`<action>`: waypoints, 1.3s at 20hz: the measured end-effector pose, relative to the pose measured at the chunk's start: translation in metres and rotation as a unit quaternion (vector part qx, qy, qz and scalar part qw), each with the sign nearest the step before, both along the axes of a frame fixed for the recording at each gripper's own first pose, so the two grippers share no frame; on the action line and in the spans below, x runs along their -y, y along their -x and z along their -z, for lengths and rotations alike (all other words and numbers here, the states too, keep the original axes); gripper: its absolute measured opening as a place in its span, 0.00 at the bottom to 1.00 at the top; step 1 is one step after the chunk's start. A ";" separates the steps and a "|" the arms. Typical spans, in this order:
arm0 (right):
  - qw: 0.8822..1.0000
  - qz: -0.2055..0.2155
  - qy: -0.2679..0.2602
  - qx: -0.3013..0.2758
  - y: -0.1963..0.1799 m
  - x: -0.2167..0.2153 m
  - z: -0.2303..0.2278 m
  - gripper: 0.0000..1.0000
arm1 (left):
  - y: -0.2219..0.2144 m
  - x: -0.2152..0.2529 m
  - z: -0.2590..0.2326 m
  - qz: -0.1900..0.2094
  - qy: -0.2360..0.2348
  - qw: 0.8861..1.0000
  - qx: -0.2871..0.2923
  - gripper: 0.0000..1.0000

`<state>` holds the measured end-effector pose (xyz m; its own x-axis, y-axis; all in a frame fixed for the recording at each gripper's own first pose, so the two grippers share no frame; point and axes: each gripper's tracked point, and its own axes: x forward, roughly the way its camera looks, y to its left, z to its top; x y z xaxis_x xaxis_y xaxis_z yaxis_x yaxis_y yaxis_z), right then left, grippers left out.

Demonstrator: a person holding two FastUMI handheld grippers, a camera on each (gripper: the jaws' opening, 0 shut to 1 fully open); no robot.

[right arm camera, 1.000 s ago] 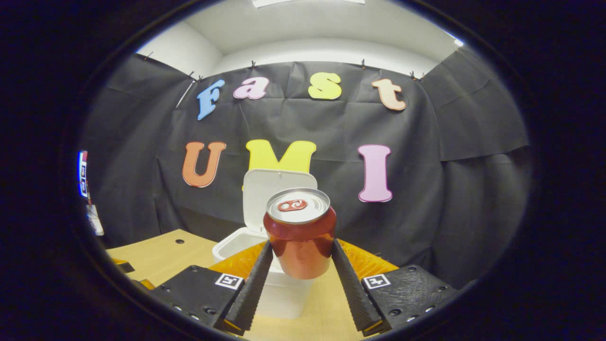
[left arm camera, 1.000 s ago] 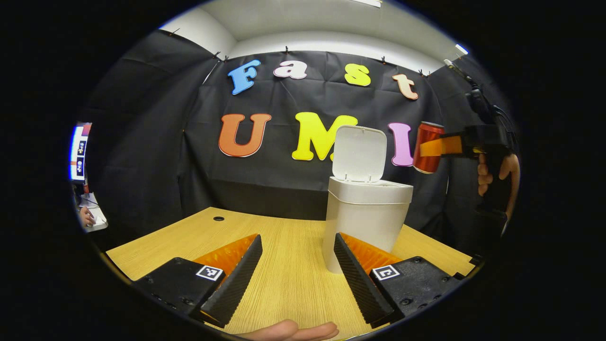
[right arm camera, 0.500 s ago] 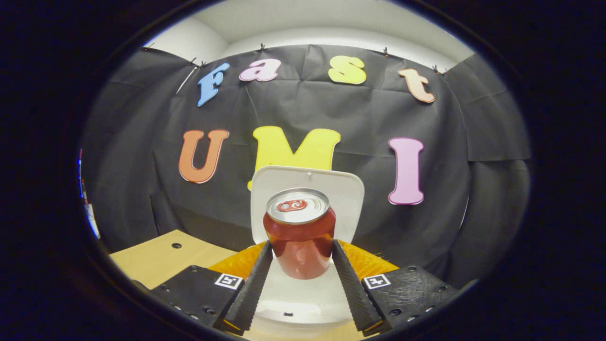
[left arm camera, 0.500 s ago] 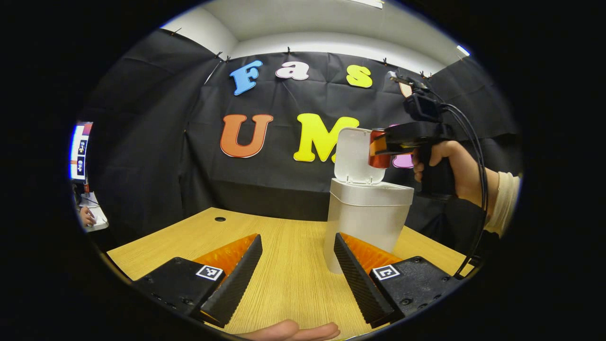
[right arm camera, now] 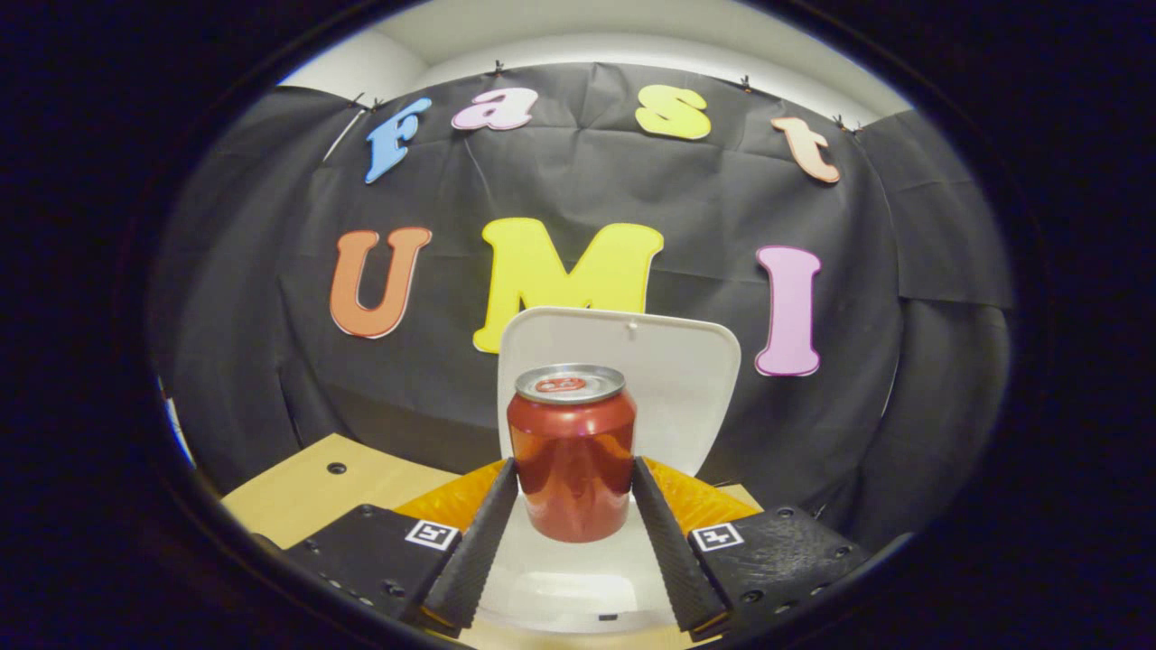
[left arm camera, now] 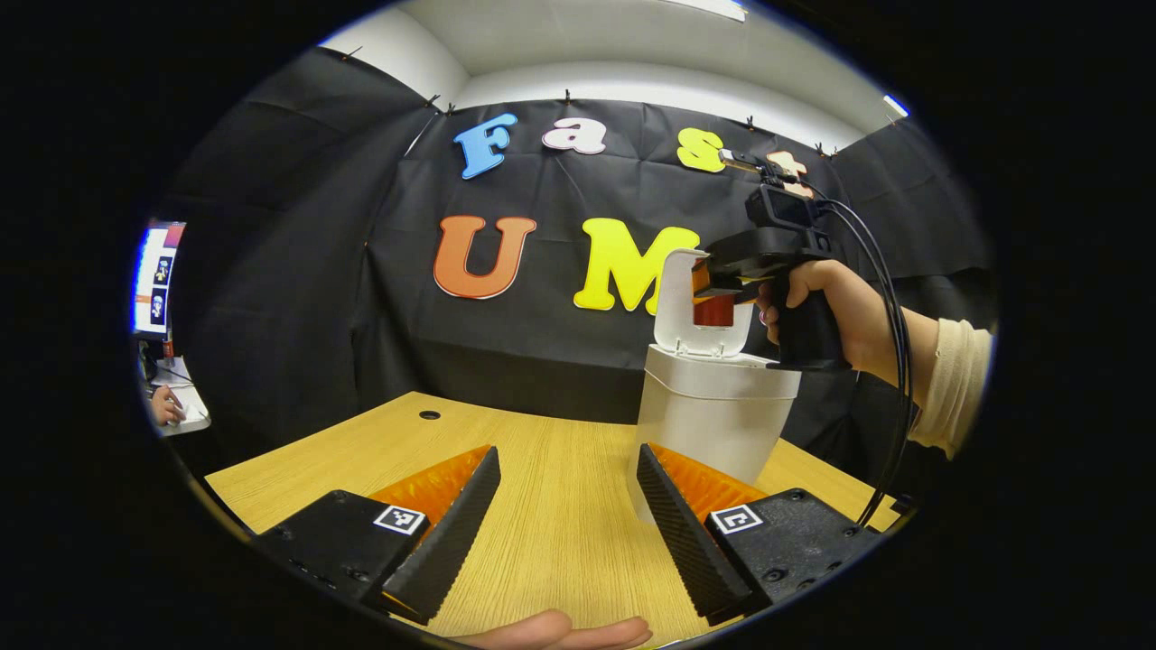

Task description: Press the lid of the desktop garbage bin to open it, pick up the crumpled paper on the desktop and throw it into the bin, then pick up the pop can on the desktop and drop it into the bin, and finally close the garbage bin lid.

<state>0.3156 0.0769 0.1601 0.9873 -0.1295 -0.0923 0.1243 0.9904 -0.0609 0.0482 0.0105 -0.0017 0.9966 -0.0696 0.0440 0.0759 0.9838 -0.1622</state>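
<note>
Both views are evenly and fairly brightly lit from above, where a ceiling light strip (left arm camera: 718, 7) glows at the top edge, and shadows on the wooden table (left arm camera: 542, 506) are soft and faint. Focus is sharp in the middle, with a mild sheen on the pop can (right arm camera: 571, 451). Fisheye distortion bows straight lines strongly toward the rim, where brightness falls off and detail softens.
</note>
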 end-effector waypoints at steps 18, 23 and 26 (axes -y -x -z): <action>0.996 0.005 -0.003 0.088 -0.044 0.034 -0.135 0.87 | 0.008 -0.012 -0.007 -0.003 -0.005 1.000 0.007 0.98; 0.999 0.000 0.038 0.013 -0.063 0.023 -0.087 0.93 | 0.005 -0.019 -0.001 -0.020 0.004 1.000 -0.003 0.99; 0.998 -0.019 0.059 0.001 -0.057 0.014 -0.078 0.94 | 0.000 -0.039 0.002 -0.035 0.007 0.999 -0.008 0.98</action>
<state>0.3729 0.0633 0.2384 0.9918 -0.1028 -0.0759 0.0880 0.9802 -0.1776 0.0485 0.0494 -0.0038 0.9996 0.0002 0.0295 0.0050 0.9842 -0.1768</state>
